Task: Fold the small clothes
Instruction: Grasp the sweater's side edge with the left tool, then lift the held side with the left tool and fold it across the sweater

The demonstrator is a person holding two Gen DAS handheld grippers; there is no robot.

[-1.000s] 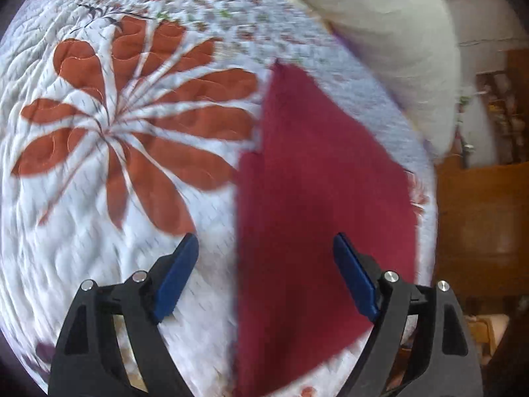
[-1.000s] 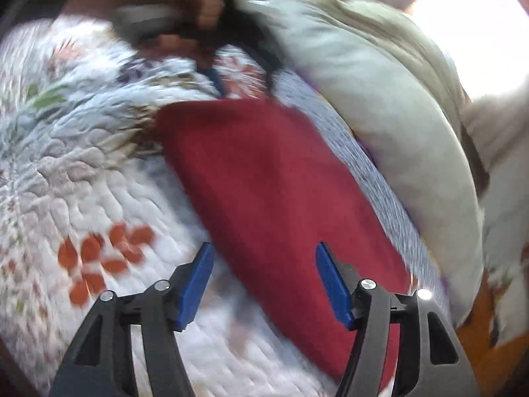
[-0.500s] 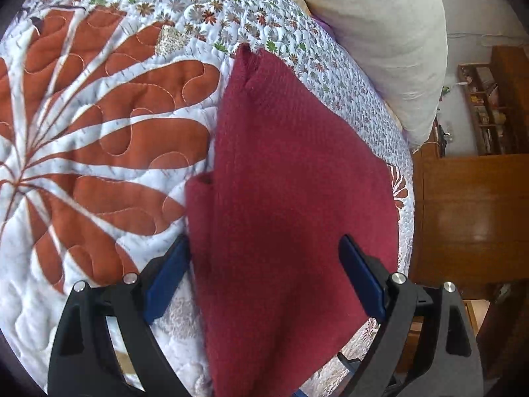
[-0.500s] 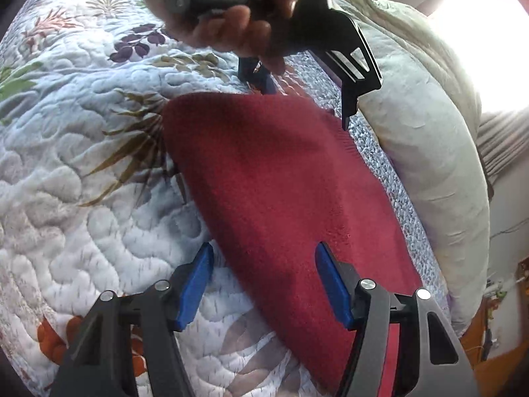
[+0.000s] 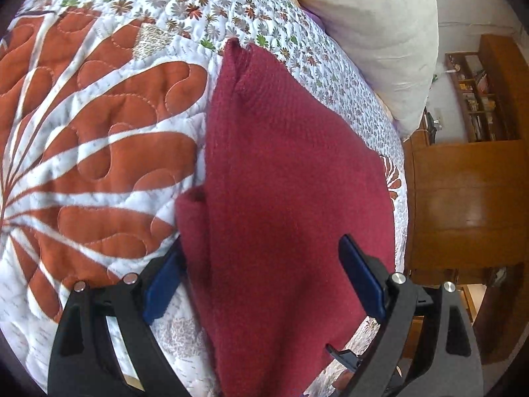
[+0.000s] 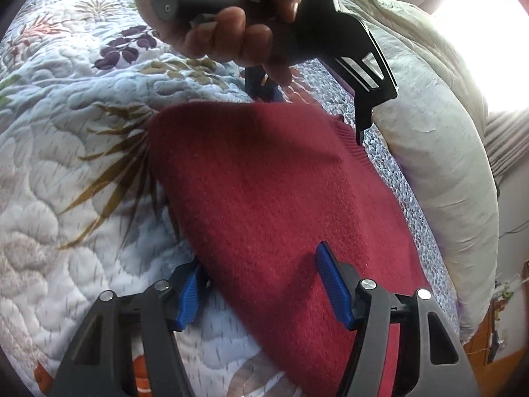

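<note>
Both claws set wide over a red knit on the bed

The left claw (image 5: 261, 281) and right claw (image 6: 261, 289) gape, holding nothing — each straddles an edge of the red knit garment (image 5: 287, 198), which lies partly folded on the quilted bedspread (image 5: 99, 152) beside a cream pillow (image 5: 370, 36). Best to pinch all the layers at the edge and lift evenly — the nubbly knit looks soft and stretchy.

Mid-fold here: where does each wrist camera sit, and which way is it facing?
Left wrist: on the left claw, looking along its open fingers over the red garment toward the pillow; no body visible.
Right wrist: on the right claw, open, facing across the garment toward the hand holding the left claw.
Shared: red garment, quilt, pillow.
</note>
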